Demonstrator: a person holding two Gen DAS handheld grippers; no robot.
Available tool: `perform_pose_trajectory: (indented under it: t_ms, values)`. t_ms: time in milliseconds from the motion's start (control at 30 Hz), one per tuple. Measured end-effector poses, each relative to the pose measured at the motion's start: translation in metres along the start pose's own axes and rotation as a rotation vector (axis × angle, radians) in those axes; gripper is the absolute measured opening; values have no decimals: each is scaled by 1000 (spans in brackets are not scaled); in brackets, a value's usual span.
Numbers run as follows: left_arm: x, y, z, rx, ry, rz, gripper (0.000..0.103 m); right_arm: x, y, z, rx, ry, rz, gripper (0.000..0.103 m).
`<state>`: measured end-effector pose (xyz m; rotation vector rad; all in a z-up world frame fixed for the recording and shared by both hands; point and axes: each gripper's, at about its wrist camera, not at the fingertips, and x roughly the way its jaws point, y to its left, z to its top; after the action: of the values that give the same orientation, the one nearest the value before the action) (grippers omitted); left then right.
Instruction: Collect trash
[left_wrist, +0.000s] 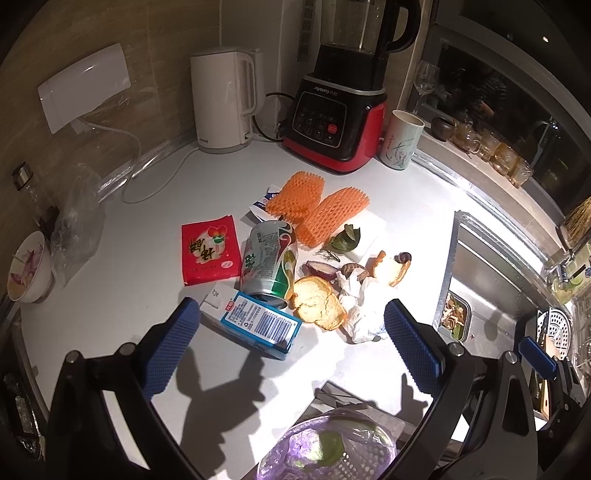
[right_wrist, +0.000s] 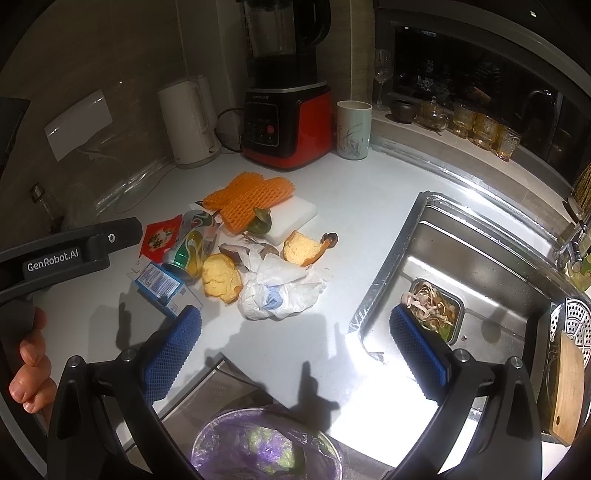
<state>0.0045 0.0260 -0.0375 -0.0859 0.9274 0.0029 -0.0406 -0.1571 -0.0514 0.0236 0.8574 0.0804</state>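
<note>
Two hand-held grippers hover over a white kitchen counter (left_wrist: 129, 295) strewn with trash. The left gripper (left_wrist: 291, 343) has its blue-padded fingers spread wide with nothing between them; just ahead of them lie a blue carton (left_wrist: 258, 325), a dented drink can (left_wrist: 269, 264) and a chunk of bread (left_wrist: 319, 308), with a crumpled white tissue (left_wrist: 364, 314) beside the right finger. A red packet (left_wrist: 209, 250) lies ahead and to the left, and two orange foam fruit nets (left_wrist: 317, 210) sit farther on, in front of a red-and-black blender (left_wrist: 334, 122) and a white kettle (left_wrist: 225, 99).

The right gripper (right_wrist: 295, 343), likewise spread and empty, hangs over the counter's edge, with its right finger over the steel sink (right_wrist: 480, 266). Its camera alone shows the whole sink basin, a metal tray of food scraps (right_wrist: 432, 310) in it and a wooden board (right_wrist: 567, 387) at far right; it also catches the left gripper's black body from the side, and the person's fingers (right_wrist: 31, 369) around its handle. The left camera alone shows a bowl (left_wrist: 27, 269) and a clear plastic bag (left_wrist: 75, 225) far to its left.

Both views show a bin lined with a purple bag (left_wrist: 328, 450) below the fingers, nearest the cameras.
</note>
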Motion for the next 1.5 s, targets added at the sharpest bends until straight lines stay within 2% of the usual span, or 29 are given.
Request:
perform_pose_trajectory:
  t_ms: [333, 433, 600, 733, 833, 1000, 1067, 1167, 1233, 1267, 1333, 1500]
  values:
    - [12, 13, -7, 7, 15, 7, 96, 14, -1, -5, 0, 27, 13, 101]
    - [23, 25, -11, -20, 36, 23, 96, 23, -5, -9, 9, 43, 16, 101]
    - [52, 47, -15, -175, 130, 33, 96, 42, -14, -14, 19, 79, 48, 101]
    - [84, 55, -13, -324, 232, 95, 96, 57, -22, -13, -2, 91, 66, 101]
    - [105, 62, -14, -455, 293, 114, 96, 69, -30, -12, -9, 103, 99, 101]
    - [129, 74, -31, -723, 337, 108, 96, 89, -45, -12, -7, 132, 167, 101]
    - [137, 74, -38, -772, 357, 133, 94, 96, -50, -12, -7, 143, 191, 101]
    - [150, 71, -46, -775, 408, 161, 85, 104, -55, -10, -8, 159, 220, 101]
    - [159, 67, -49, -758, 443, 170, 67, 109, -58, -9, -7, 168, 239, 101]
    - [163, 66, -51, -754, 456, 171, 62, 110, -59, -8, -7, 173, 248, 101]
    - [169, 64, -56, -749, 488, 197, 42, 114, -61, -7, -8, 181, 261, 101]
    - [168, 63, -63, -696, 480, 200, 41, 121, -57, 3, -2, 197, 286, 101]
